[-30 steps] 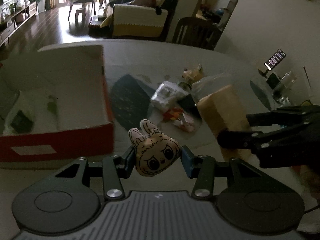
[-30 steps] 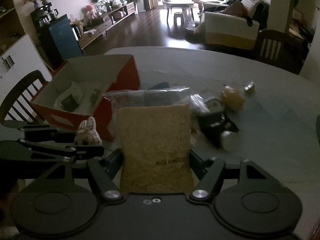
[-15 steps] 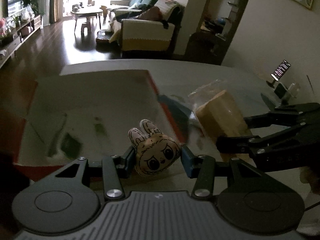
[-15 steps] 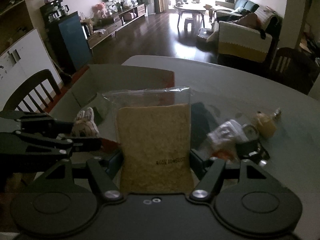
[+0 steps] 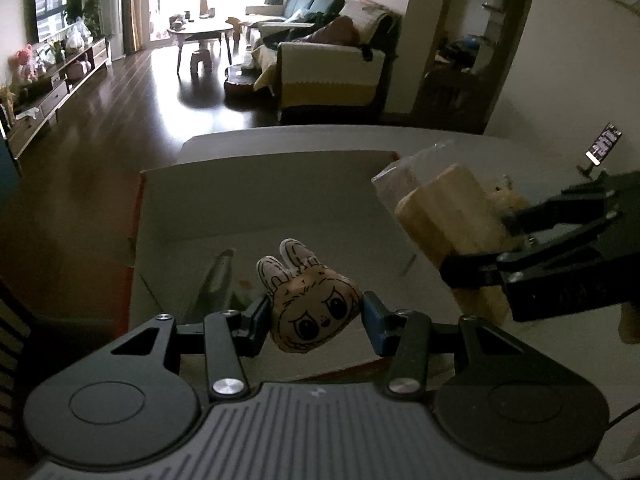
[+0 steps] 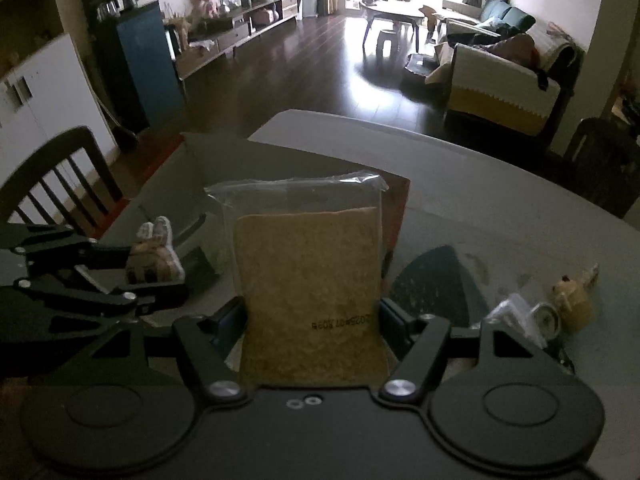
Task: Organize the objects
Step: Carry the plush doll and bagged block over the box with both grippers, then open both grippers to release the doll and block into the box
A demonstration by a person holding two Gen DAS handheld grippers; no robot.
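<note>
Left gripper (image 5: 314, 314): clenched on rabbit-face toy (image 5: 312, 312), lower centre, over the open box (image 5: 256, 200).
Right gripper (image 6: 312, 320): clamped on grain bag (image 6: 308, 280), centre frame, upright between the fingers.

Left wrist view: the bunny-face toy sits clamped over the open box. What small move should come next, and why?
Probably open the left tool and let the bunny-face toy drop. It hangs over the pale floor of the red box, inside the walls. The right tool, holding the bag of grain, sits nearer the box's right edge, so it seems out of the way.
</note>
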